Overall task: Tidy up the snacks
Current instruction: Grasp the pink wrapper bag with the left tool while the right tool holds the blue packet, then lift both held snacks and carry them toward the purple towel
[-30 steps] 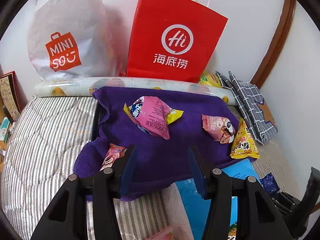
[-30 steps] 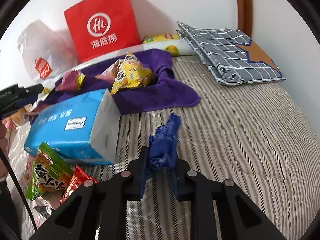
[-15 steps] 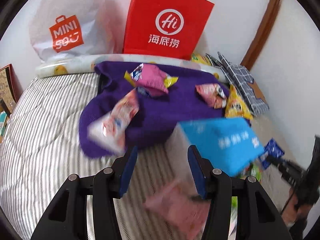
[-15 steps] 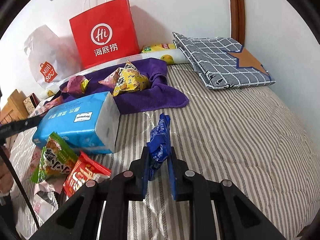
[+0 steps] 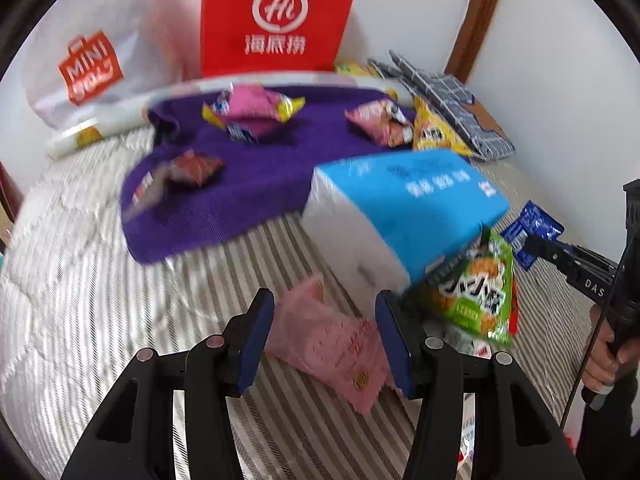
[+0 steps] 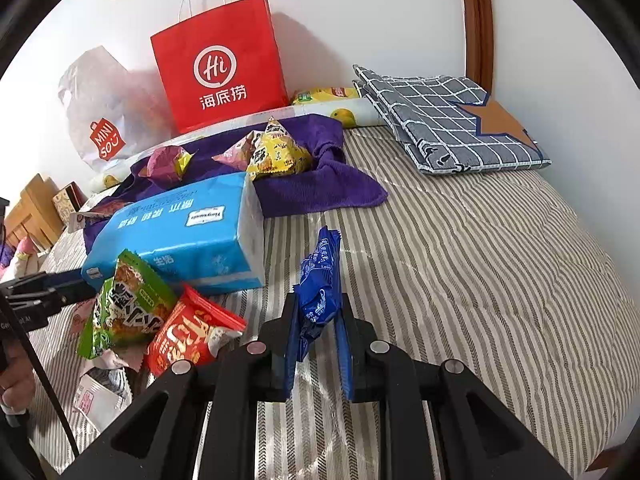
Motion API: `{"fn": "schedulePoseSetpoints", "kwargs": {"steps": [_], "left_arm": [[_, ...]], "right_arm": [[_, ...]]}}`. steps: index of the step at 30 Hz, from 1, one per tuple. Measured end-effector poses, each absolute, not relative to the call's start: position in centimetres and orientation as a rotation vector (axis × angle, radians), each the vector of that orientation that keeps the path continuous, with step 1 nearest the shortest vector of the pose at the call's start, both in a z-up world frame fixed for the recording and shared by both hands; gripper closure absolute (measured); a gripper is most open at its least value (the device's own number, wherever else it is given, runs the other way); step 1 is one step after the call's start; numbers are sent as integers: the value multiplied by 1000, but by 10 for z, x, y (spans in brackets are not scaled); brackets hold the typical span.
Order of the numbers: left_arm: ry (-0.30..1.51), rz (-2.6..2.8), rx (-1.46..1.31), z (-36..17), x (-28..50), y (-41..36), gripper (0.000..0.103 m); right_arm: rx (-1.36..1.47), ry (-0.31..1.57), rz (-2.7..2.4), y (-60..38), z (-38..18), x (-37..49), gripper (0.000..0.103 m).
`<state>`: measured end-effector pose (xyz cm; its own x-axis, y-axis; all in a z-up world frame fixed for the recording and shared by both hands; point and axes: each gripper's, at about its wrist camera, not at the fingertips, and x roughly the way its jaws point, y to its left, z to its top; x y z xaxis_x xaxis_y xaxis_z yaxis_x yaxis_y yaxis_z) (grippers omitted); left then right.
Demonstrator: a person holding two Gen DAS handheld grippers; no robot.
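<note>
Two tools, two jobs: your right tool point(image 6: 316, 320) is clamped on the blue packet point(image 6: 318, 280), which stands upright between the jaws with its long axis running away from you, above the striped bed point(image 6: 480, 260). Your left tool point(image 5: 324, 336) has its jaws spread apart and empty, with the pink packet point(image 5: 332, 340) lying flat on the bed directly between and just ahead of them. That's the relation to watch: the pink packet's long axis runs on a diagonal, far-left to near-right, so the jaws straddle it across its narrower span, and the left tool is plainly the nearer one. Just right of it the green packet point(image 5: 480, 292) leans against the blue tissue pack point(image 5: 400, 208), and from the right view a red packet point(image 6: 192, 332) sits touching the green one. Beyond the tissue pack, the purple towel point(image 5: 240, 184) carries several snacks already: a pink-and-yellow one point(image 5: 252, 108), a paler pink one point(image 5: 376, 120), a yellow one point(image 5: 436, 132) at its right edge, and a dark red one point(image 5: 188, 168), blurred. My read is the towel is the gathering spot, so your blue packet likely travels forward and left. Behind stand the red bag point(image 6: 220, 64) and the white bag point(image 5: 88, 48) against the wall.
</note>
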<state>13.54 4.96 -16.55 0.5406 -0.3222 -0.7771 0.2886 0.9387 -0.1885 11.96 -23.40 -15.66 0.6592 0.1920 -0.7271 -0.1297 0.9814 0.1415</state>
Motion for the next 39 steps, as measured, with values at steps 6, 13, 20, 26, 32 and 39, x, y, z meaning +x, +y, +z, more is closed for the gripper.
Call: {"fn": "schedulePoseSetpoints", "kwargs": {"steps": [6, 13, 20, 26, 32, 39], "left_arm": [[951, -398, -71, -169, 121, 54, 47], [963, -400, -22, -176, 113, 40, 36], [933, -369, -4, -175, 114, 36, 39], [891, -367, -46, -173, 115, 40, 68], [856, -355, -20, -166, 108, 39, 72], [829, -343, -29, -158, 105, 43, 73]], "right_arm": [[82, 830, 185, -236, -156, 116, 86], [77, 833, 191, -234, -155, 114, 86], [75, 836, 195, -234, -155, 114, 86], [72, 830, 191, -234, -153, 115, 86], [72, 828, 187, -236, -150, 115, 86], [71, 813, 187, -237, -143, 112, 86]]}}
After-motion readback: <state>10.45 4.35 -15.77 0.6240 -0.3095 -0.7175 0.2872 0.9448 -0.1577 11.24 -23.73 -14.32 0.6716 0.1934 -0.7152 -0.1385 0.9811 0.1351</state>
